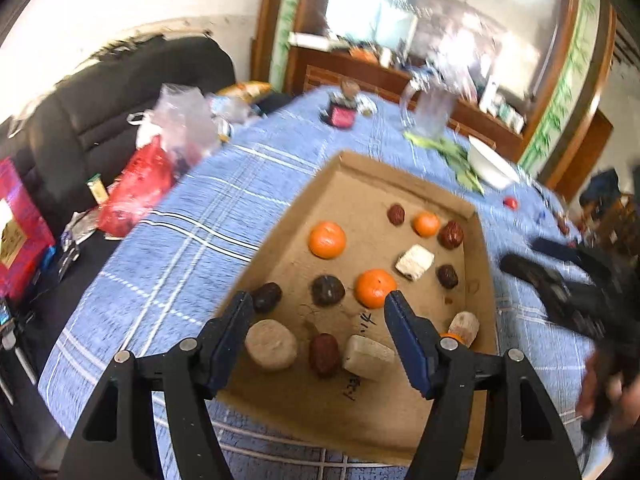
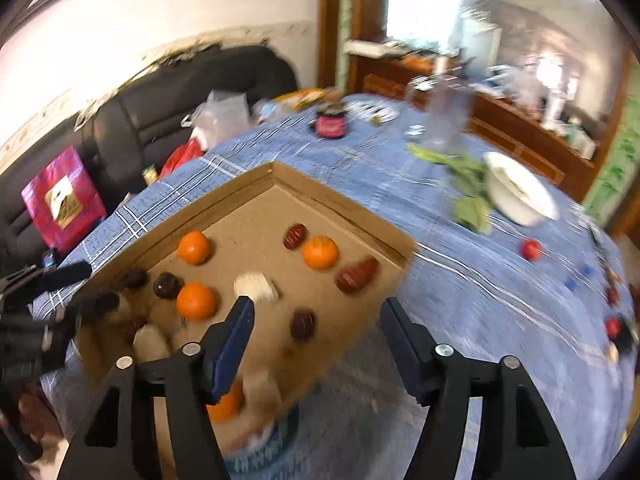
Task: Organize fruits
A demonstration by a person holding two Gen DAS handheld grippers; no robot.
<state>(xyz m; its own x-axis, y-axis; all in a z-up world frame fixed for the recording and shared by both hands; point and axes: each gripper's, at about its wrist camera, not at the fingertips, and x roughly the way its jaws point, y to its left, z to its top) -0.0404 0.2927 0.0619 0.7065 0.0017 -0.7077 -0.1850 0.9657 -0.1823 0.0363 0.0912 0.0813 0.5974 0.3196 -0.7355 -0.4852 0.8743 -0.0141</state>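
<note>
Left tool (image 1: pixel 318 300): I am holding it spread, pinching nothing, lower centre.
Right tool (image 2: pixel 316 306): I am holding it spread, empty.
Oranges (image 1: pixel 327 239): lying loose in the cardboard tray (image 1: pixel 280 216), frame centre.
Tabletop (image 1: pixel 180 216): wearing blue checked cloth.

Left gripper (image 1: pixel 318 300) jaws apart, nothing between them — hanging over cardboard tray (image 1: pixel 348 168) on blue plaid cloth (image 1: pixel 180 240). Tray holds oranges (image 1: pixel 327 240), dark dates (image 1: pixel 451 234), pale blocks (image 1: pixel 414 262). White bowl (image 1: pixel 490 168) beyond — blurred.
</note>
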